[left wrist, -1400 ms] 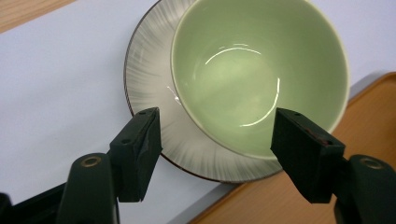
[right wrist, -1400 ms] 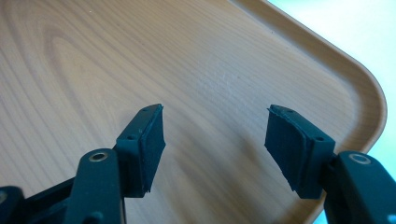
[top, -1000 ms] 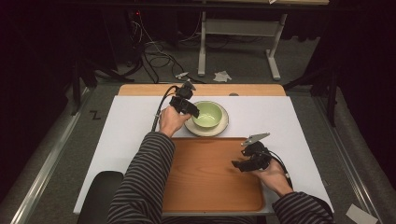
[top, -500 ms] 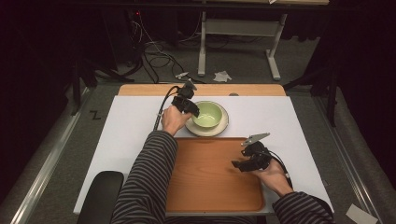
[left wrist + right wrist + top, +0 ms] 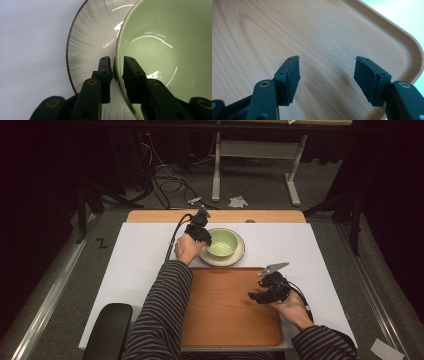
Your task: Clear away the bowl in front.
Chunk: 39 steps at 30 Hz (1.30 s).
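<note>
The wooden tray (image 5: 220, 310) is taken as the landmark: it lies at the near edge of the white table (image 5: 320, 250), and every other thing is placed against it. Just beyond the tray's far rim, touching or nearly touching it, the pale plate (image 5: 239, 256) is seen, and the green bowl (image 5: 223, 242) is stood on that plate.

Compared with half a second and a full second ago, very little has been moved. The bowl and plate are found at the same spot beyond the tray, and the left gripper (image 5: 199, 231) is kept at the bowl's left rim, as before. The striped forearm appears to have been shifted slightly, nothing more. The right gripper (image 5: 269, 290) has likewise been held over the tray's right part.

In the left gripper view the bowl (image 5: 165, 52) is seen with its wall between the two black jaws, one jaw inside and one outside above the plate (image 5: 87, 50); the left gripper (image 5: 117, 70) is closed narrowly on the rim. In the right gripper view the right gripper (image 5: 327, 72) is held with its jaws spread wide, nothing between them, above the bare tray (image 5: 332, 37).

It is judged that the grasp has been settled but the lift not begun: the bowl is probably to be carried onto the tray, where the open right gripper is waiting.
</note>
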{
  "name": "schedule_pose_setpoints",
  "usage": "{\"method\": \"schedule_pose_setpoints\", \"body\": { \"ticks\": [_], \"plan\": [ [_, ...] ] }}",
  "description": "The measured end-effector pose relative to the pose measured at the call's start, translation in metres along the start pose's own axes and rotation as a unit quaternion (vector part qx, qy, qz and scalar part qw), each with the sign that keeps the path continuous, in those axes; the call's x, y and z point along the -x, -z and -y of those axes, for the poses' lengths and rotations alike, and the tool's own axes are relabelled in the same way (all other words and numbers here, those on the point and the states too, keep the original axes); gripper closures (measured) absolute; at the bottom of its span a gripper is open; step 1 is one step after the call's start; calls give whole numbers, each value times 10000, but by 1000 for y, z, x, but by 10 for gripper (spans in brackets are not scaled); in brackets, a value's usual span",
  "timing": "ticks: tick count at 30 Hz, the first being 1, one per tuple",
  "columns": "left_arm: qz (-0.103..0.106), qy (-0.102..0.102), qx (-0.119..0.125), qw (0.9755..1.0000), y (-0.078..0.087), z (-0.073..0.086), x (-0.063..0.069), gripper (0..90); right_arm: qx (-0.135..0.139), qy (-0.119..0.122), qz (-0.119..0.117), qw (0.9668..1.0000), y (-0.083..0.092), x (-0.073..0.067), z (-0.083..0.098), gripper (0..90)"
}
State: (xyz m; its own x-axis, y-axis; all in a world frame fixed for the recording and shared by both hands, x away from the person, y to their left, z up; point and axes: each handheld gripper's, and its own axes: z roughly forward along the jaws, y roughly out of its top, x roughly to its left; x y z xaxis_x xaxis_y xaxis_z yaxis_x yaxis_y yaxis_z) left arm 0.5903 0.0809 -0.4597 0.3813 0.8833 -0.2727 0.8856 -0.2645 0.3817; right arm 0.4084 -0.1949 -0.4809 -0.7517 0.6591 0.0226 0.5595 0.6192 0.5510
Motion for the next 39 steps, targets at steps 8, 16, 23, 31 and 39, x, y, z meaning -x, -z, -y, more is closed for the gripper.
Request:
{"method": "schedule_pose_setpoints", "body": {
  "ticks": [8,16,23,31,39],
  "plan": [
    [-34,168,111,9998,-3,-1,0,833,13,41,7,10000,0,0,0,387],
    [72,254,156,9995,-3,-2,-1,844,-2,17,17,10000,0,0,0,387],
    [126,186,266,9994,-3,-2,0,843,7,27,16,10000,0,0,0,387],
    [65,183,277,9994,6,-2,-1,842,1,17,22,10000,0,0,0,387],
    [166,134,388,9990,17,-1,-1,846,-17,59,51,10000,0,0,0,387]
  ]
}}
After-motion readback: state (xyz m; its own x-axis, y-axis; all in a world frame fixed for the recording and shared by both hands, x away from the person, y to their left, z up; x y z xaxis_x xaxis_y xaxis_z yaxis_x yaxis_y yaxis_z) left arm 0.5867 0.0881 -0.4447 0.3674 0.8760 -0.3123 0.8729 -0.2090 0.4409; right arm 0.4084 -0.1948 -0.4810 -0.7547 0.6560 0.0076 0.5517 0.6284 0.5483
